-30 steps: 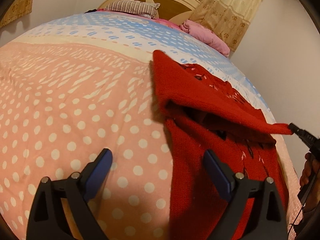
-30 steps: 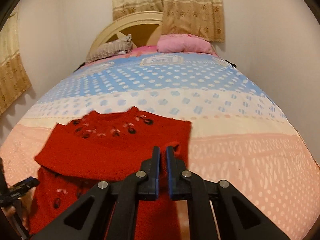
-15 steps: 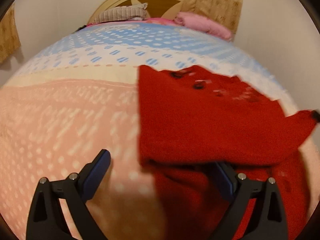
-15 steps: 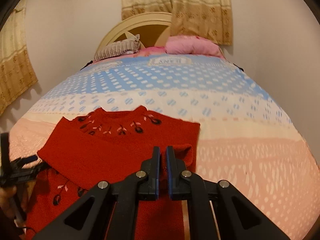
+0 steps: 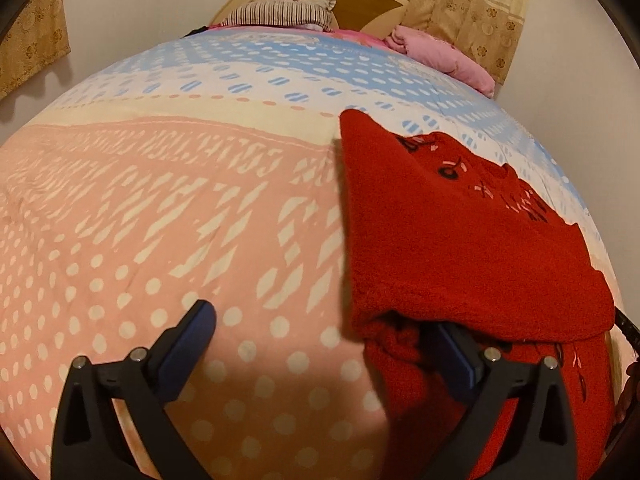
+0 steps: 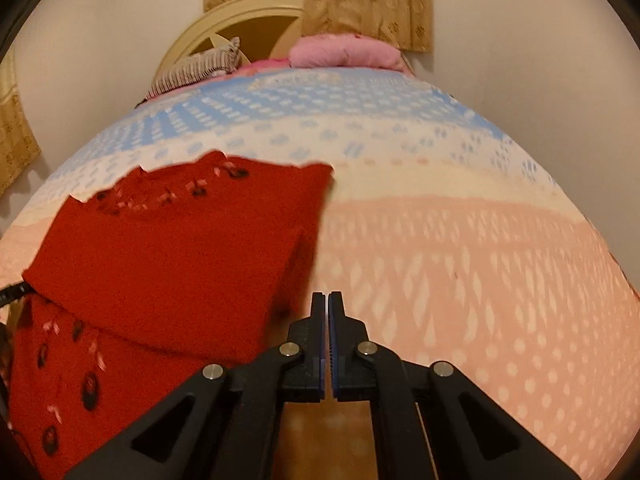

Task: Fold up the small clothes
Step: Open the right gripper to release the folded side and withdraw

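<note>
Both claws hover low over a bed covered in a pink, cream and blue dotted bedspread. Left claw is spread wide, its left finger above bare bedspread and its right finger tucked under the overhanging fold of a small red knitted sweater with dark embroidered flowers. Right claw has its fingers pressed together with nothing between them, poised just beside the sweater's right edge over the pink part of the bedspread. The sweater lies toward the foot of the bed, a sleeve folded across its chest, collar pointing toward the headboard. At the head of the bed, a striped grey pillow and a pink cushion rest against a cream curved wooden headboard, with beige patterned curtains behind.
</note>
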